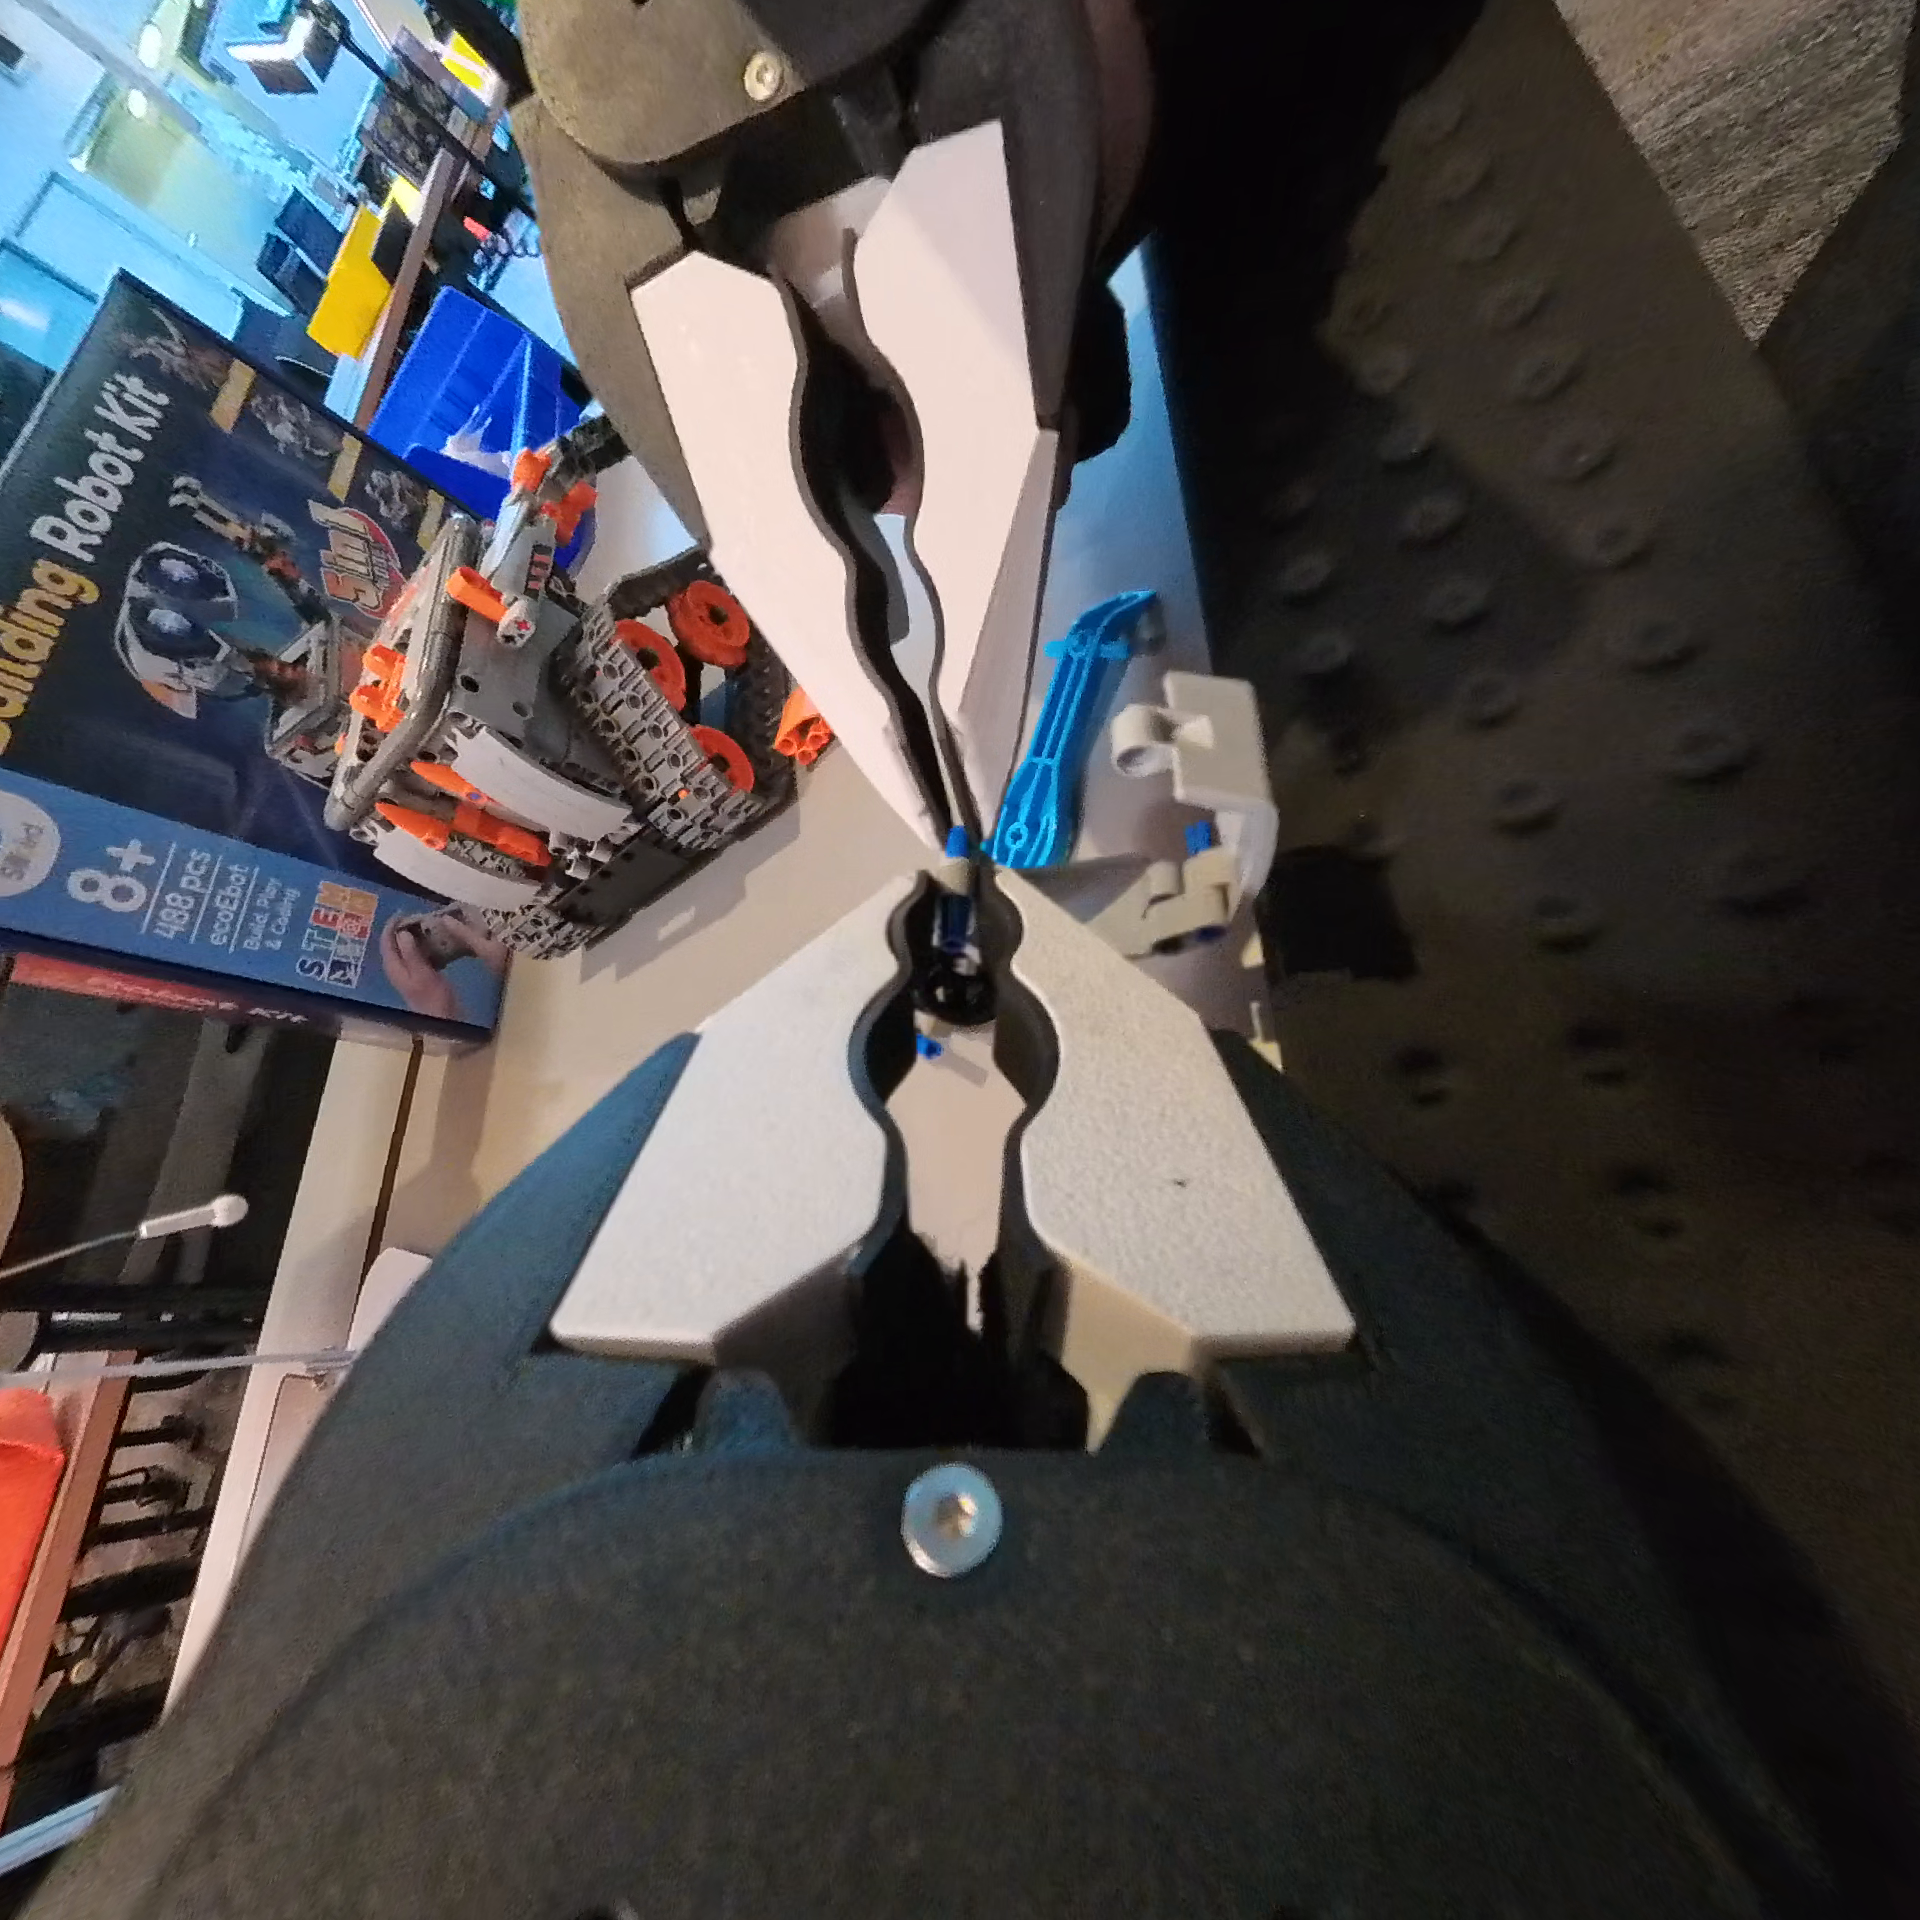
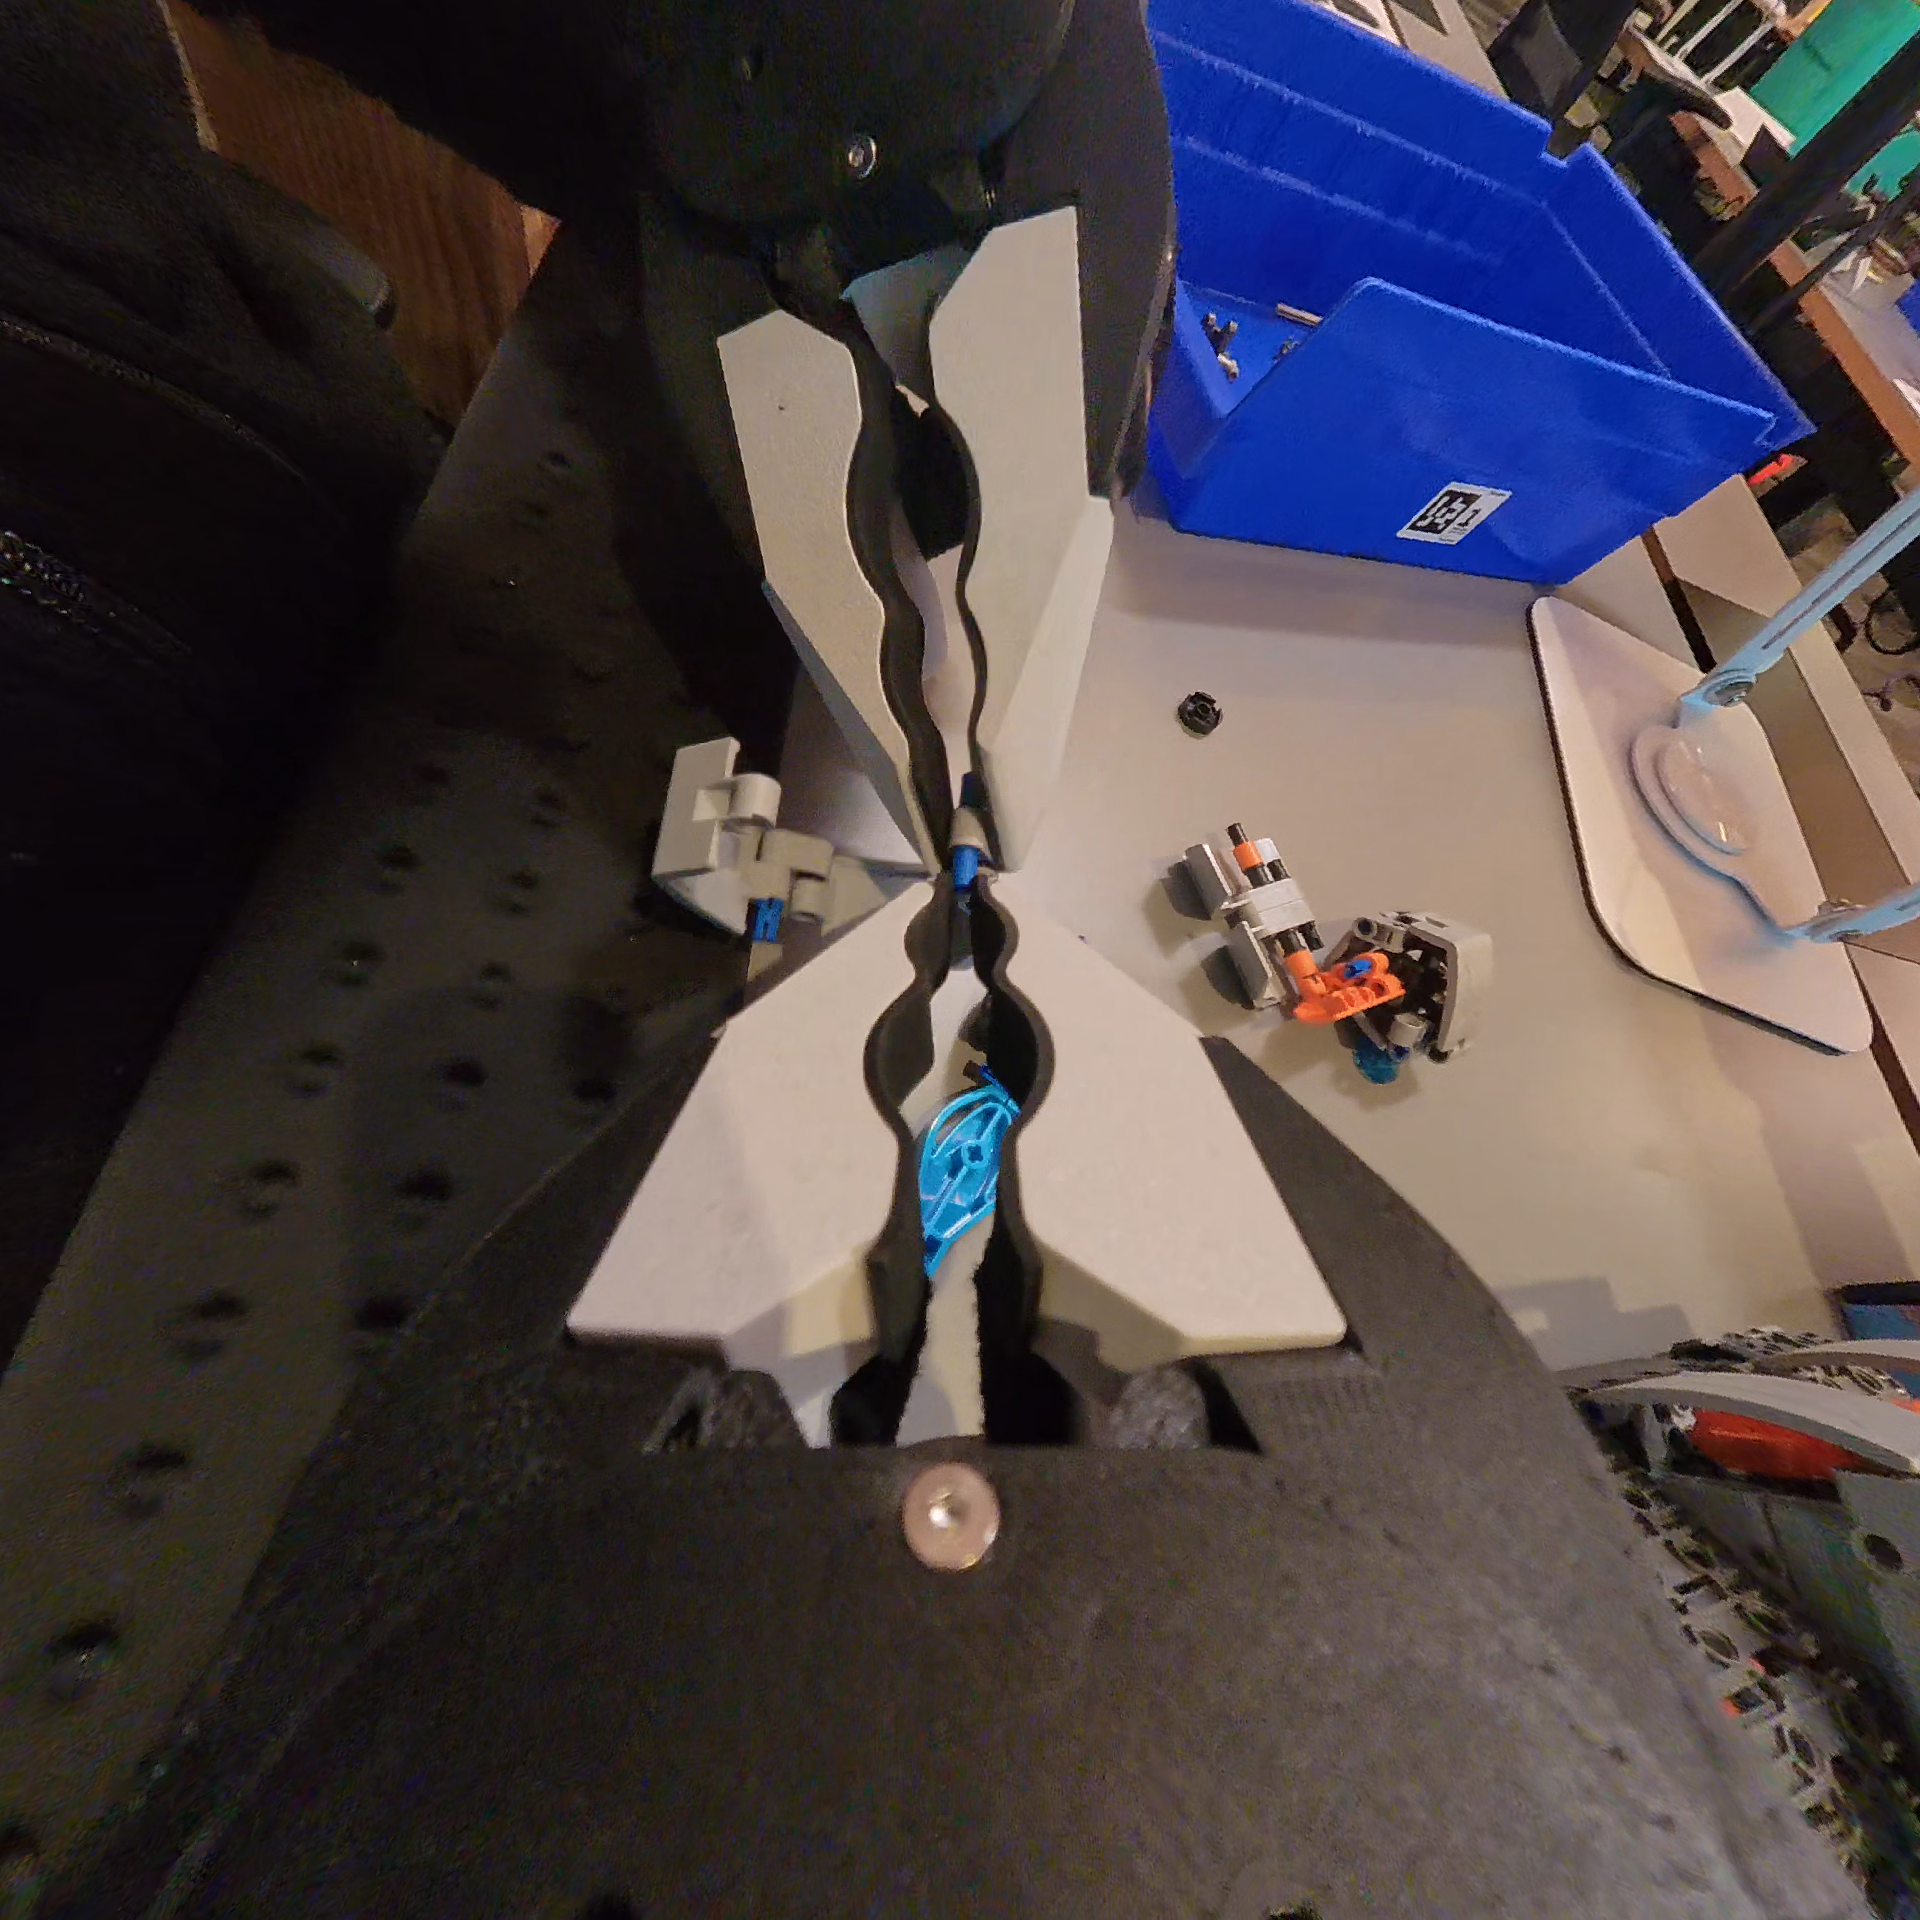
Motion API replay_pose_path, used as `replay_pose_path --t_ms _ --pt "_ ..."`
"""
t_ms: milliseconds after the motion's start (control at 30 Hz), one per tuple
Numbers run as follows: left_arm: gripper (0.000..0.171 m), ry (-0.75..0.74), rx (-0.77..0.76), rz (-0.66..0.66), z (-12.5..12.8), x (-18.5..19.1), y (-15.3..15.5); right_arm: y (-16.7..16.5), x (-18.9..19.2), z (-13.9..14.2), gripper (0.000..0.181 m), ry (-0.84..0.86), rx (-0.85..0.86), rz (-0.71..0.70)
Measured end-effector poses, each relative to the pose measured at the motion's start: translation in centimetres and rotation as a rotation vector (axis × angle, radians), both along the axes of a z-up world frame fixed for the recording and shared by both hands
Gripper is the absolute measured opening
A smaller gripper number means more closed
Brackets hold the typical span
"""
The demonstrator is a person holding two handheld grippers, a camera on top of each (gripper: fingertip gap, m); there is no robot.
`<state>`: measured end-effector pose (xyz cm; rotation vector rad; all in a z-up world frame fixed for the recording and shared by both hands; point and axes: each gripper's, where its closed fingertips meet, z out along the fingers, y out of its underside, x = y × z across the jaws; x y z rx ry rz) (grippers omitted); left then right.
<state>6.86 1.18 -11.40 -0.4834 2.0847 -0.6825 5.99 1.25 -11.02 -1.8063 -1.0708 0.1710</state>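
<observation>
Left gripper [image 1: 961,883] fingers nearly together, pinched on a small blue pin [image 1: 957,914]. Right gripper [image 1: 951,821] meets it tip to tip, closed on the same pin's other end; pin's long axis runs gripper to gripper. Blue curved piece [image 1: 1070,727] lies just beside, near the tabletop [image 2: 1351,727] edge.

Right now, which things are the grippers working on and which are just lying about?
In hand: left gripper, right gripper, both shut on the blue-and-grey pin.
Lying about: blue beam, grey bracket, tracked model, kit box, blue bin, orange-grey assembly.
</observation>
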Motion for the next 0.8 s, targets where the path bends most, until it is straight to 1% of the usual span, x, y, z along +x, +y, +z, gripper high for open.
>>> replay_pose_path --t_ms 100,133,200,233,267,300,333,400,533,633,700,767,800 --pt "0.005 -0.029 -0.028 0.008 0.6 0.1 0.0 0.1 0.2 0.7 0.001 0.107 -0.02 -0.002" --pt "0.005 -0.03 -0.051 0.011 0.8 0.2 0.0 0.1 0.4 0.8 0.004 0.142 -0.036 -0.008" --pt "0.005 -0.065 -0.074 0.006 1.5 0.2 -0.2 0.3 0.7 0.7 0.017 0.143 -0.041 -0.026" --pt "0.005 -0.061 -0.089 -0.008 1.6 0.2 -0.6 0.3 0.6 0.6 0.018 0.132 -0.035 -0.025" --pt "0.005 -0.056 -0.106 -0.017 1.6 0.1 -0.9 0.3 0.4 0.5 0.016 0.116 -0.03 -0.022" --pt "0.005 -0.069 -0.109 -0.014 1.8 0.2 -0.8 0.3 0.2 0.4 0.006 0.093 -0.021 -0.019" --pt "0.005 -0.069 -0.103 -0.014 1.7 0.2 -0.7 0.4 0.2 0.4 0.004 0.072 -0.01 -0.024" --pt "0.005 -0.056 -0.134 -0.023 1.7 0.1 -0.8 0.3 0.1 0.4 0.003 0.059 -0.011 -0.026" --pt "0.006 -0.03 -0.148 -0.024 1.5 0.0 -1.0 0.1 0.0 0.3 0.002 -0.001 0.02 -0.028" --pt "0.005 -0.028 -0.113 -0.02 1.3 0.0 -1.1 0.0 -0.1 0.1 0.002 -0.027 0.028 -0.025" --pt "0.005 -0.045 -0.074 -0.02 1.4 -0.1 -1.3 -0.3 -0.1 0.3 0.002 -0.004 0.024 -0.015" --pt "0.006 -0.082 -0.044 -0.022 1.8 -0.2 -1.5 -0.6 -0.3 0.7 0.001 0.072 -0.009 0.006" --pt "0.006 -0.076 -0.067 -0.026 1.8 -0.2 -1.5 -0.7 -0.3 0.7 0.001 0.079 -0.013 0.01"
